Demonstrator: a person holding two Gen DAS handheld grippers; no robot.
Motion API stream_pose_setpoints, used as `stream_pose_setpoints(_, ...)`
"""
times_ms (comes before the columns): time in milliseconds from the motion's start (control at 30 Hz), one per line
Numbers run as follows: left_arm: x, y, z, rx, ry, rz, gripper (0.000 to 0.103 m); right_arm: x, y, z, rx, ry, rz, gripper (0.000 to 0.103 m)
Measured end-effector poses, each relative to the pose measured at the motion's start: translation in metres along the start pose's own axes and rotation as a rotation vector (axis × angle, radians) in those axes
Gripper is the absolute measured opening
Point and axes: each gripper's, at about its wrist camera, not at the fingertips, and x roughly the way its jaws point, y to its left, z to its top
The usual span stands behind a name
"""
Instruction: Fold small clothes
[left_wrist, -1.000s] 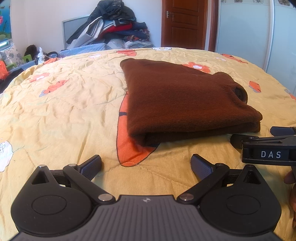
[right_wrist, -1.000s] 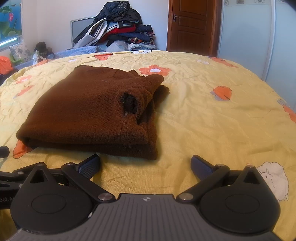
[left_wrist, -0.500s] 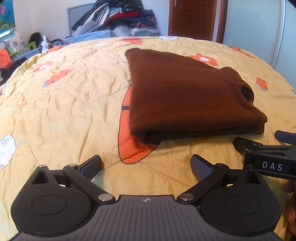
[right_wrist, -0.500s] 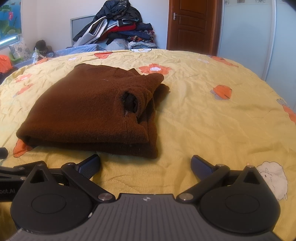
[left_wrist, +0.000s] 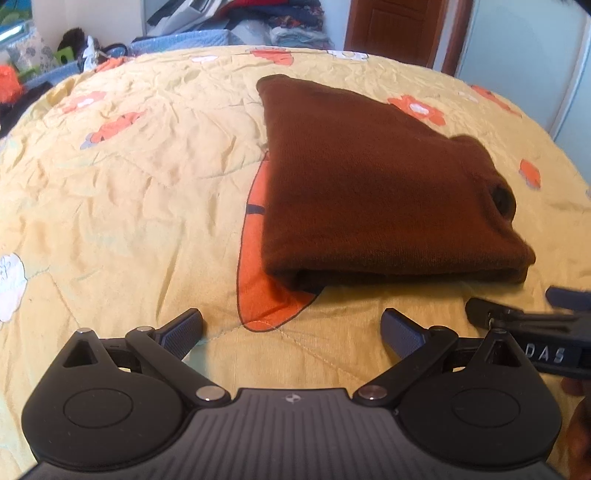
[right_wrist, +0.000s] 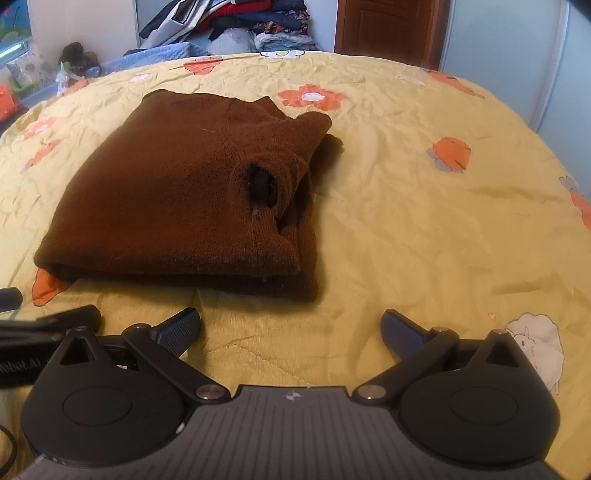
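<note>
One brown knit sweater (right_wrist: 177, 206), folded into a thick rectangle, lies on the yellow flowered quilt (right_wrist: 424, 229).

Soft, limp and fairly bulky, it will likely sag and slide open if lifted by one layer; a safer hold looks to be the doubled near edge, pinching all layers at both near corners. An opening in the knit gapes at its right end. Left gripper (left_wrist: 291, 325) and right gripper (right_wrist: 291, 325) hover just short of that edge, jaws spread wide, holding nothing. Piled clothes (right_wrist: 236, 22) sit beyond the bed.
</note>
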Motion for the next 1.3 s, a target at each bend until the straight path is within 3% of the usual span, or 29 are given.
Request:
stream_pose_setpoints(467, 0.005, -0.008, 0.002, 0.033, 0.006, 0.052, 0.103, 0.001, -0.003, 0.002, 0.007, 0.013, -0.005, 0.103)
stream_pose_setpoints(1300, 0.009, -0.01, 0.008, 0.02, 0.047, 0.071, 0.103, 0.003, -0.004, 0.006, 0.004, 0.04, 0.001, 0.103)
